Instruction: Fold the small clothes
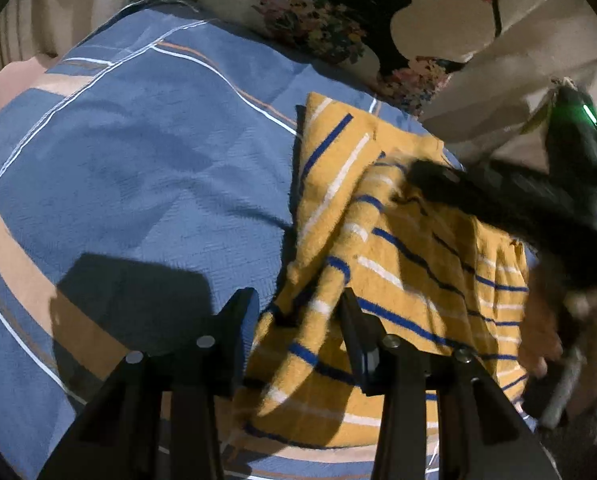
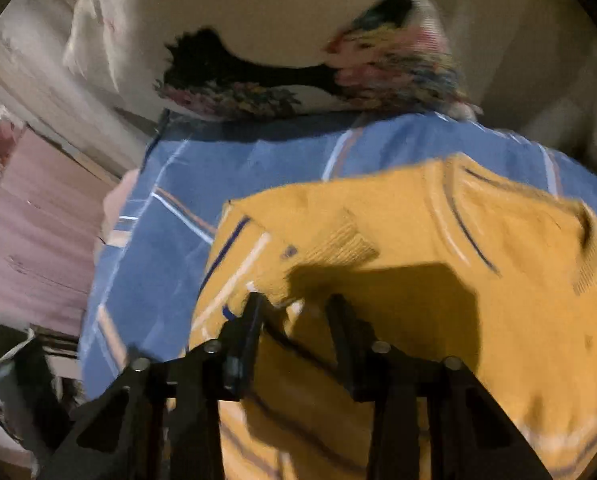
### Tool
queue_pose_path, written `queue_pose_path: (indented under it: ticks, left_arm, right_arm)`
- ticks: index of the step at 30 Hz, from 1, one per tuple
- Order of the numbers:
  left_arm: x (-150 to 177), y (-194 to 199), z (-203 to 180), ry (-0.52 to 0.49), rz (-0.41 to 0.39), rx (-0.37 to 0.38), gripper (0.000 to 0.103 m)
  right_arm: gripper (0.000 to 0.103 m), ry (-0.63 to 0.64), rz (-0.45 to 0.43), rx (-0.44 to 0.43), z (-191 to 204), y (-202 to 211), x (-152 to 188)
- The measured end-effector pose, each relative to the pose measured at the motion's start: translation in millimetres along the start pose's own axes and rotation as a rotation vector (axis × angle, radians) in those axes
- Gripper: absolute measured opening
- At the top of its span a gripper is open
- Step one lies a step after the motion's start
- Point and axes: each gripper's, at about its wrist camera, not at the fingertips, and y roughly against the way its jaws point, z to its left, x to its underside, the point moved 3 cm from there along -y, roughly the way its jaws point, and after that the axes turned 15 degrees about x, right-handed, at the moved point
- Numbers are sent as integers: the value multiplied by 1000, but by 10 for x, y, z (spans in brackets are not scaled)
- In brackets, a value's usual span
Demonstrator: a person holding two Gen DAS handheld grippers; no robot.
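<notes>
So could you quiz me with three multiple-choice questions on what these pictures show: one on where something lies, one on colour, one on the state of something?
1. Where does the sweater lie?
A. on the blue bedcover
B. on a wooden floor
C. in a basket

2. What colours are the sweater's stripes?
A. red and green
B. blue and white
C. black only

3. How does the sweater lie?
A. spread out flat
B. rolled into a ball
C. partly folded over itself

Answers: 1 A, blue cover shows around it in both views. 2 B, blue and white lines cross the yellow knit. 3 C, one layer overlaps another beside the left fingers.
</notes>
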Motion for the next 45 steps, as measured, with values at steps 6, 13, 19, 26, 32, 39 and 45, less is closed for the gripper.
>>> queue_pose_path:
  ticks: [6, 13, 19, 26, 32, 39, 45]
  left_arm:
    - [-24, -34, 39, -17, 37, 25, 41]
    - [-73, -40, 51, -25, 73, 37, 41]
    - [-130, 18, -13, -67, 72, -40, 41]
    - [-125, 185, -206, -138, 34, -156, 40]
    - [-19, 75, -342, -176, 43, -172, 41]
    - [155, -163, -253, -174, 84, -265, 41]
    - [210, -132, -269, -203, 81, -327, 43]
  right_arm:
    - [29, 51, 52, 18, 331, -366, -267]
    - [29, 50, 56, 51, 379, -387, -428]
    - [29, -50, -41, 1, 177, 277, -254]
    - [29, -134, -72, 34, -278, 699, 519]
    - [30, -237, -84, 45, -882, 959, 1207]
    - [28, -377, -45, 141, -1820, 1038, 1977]
    - [24, -480, -68, 149, -2344, 1305, 2284]
